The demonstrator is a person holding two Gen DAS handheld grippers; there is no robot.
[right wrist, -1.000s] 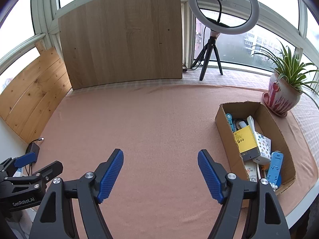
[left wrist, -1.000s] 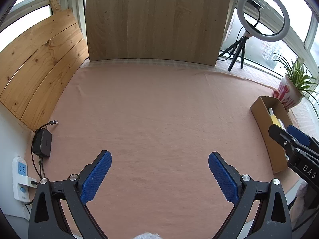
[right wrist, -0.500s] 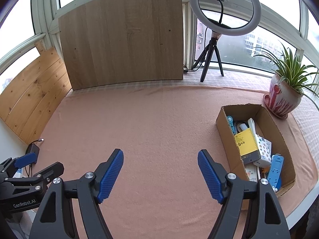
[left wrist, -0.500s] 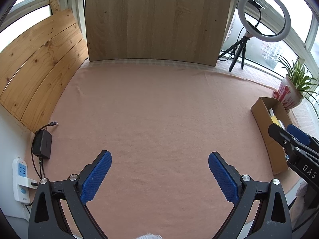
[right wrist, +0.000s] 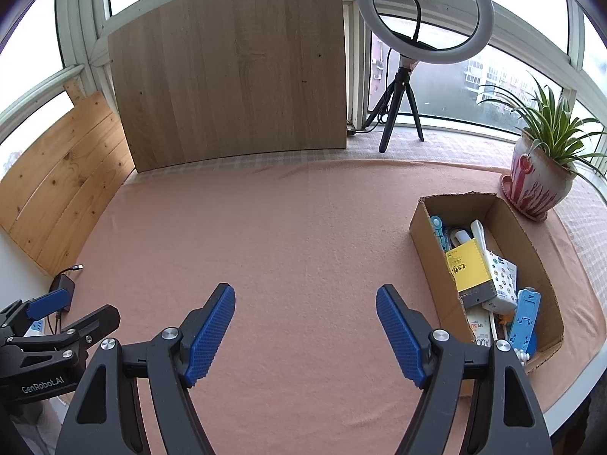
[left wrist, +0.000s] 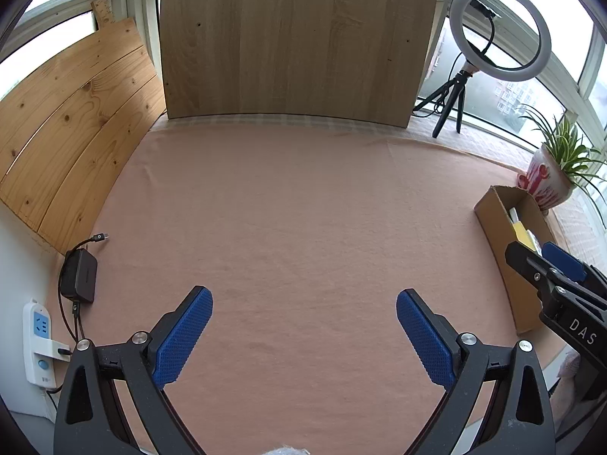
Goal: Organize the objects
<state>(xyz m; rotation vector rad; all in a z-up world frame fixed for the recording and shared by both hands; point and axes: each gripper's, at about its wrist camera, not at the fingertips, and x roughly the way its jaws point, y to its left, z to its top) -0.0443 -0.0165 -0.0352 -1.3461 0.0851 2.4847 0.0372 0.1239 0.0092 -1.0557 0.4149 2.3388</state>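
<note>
A cardboard box (right wrist: 425, 250) sits on the pink cloth at the right; in the left wrist view the box (left wrist: 497, 235) shows at the right edge. Inside lie a yellow packet (right wrist: 468, 269), a white dotted carton (right wrist: 502, 276), a blue phone stand (right wrist: 525, 318) and several small items. My right gripper (right wrist: 305, 303) hangs open over bare cloth left of the box, holding nothing. My left gripper (left wrist: 303, 305) is open above the cloth, also empty. Each gripper appears in the other's view: the right one (left wrist: 546, 261), the left one (right wrist: 68, 311).
A potted plant (right wrist: 538, 178) stands behind the box. A ring light on a tripod (right wrist: 402, 87) and a wooden board (right wrist: 235, 79) line the back. Pine planks (left wrist: 72, 129) fence the left side. A black charger (left wrist: 81, 275) and white power strip (left wrist: 40, 341) lie at the left edge.
Both views have shifted slightly; the box sits a little lower and further right in the right wrist view. Both grippers stay open and empty.
</note>
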